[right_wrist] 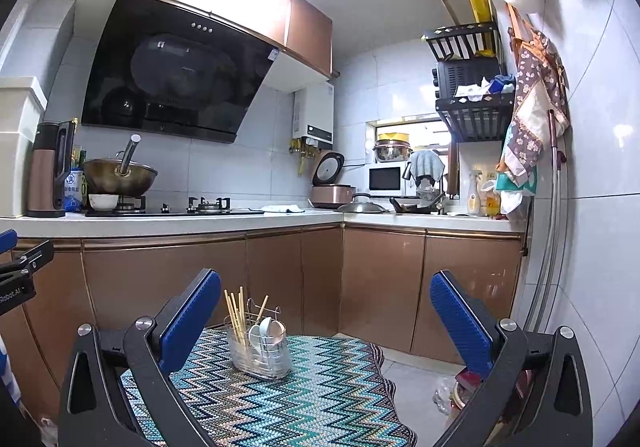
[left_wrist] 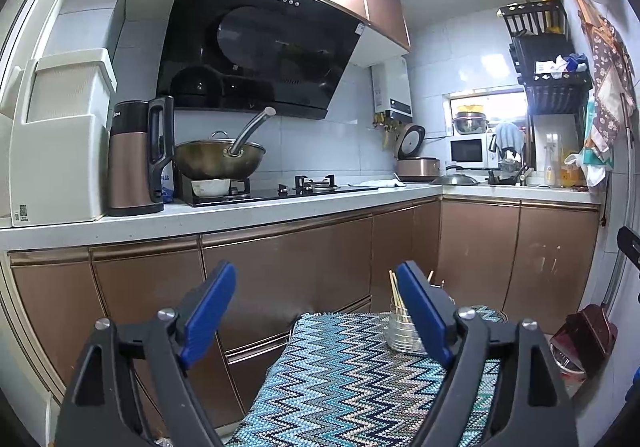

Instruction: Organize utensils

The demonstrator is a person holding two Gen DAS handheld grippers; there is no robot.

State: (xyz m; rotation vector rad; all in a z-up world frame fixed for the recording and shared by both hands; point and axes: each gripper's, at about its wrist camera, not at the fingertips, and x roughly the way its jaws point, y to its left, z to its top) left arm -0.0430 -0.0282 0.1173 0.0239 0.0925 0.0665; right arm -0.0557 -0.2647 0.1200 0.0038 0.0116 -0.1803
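A clear utensil holder [right_wrist: 260, 351] stands on a table with a zigzag cloth [right_wrist: 304, 403]. It holds wooden chopsticks [right_wrist: 236, 313] on its left and white spoons [right_wrist: 266, 329] on its right. My right gripper [right_wrist: 326, 287] is open and empty, raised above and in front of the holder. In the left wrist view the holder [left_wrist: 402, 333] is partly hidden behind my right finger [left_wrist: 420, 311]. My left gripper [left_wrist: 314, 279] is open and empty, above the table's left part. The left gripper's edge shows in the right wrist view [right_wrist: 16, 271].
A kitchen counter [right_wrist: 200, 221] runs along the back with a stove, a wok [right_wrist: 120, 175], a kettle [right_wrist: 48, 175] and a rice cooker [right_wrist: 332, 191]. Brown cabinets [right_wrist: 380, 287] stand below. A red object and bags [right_wrist: 460, 387] lie on the floor at the right.
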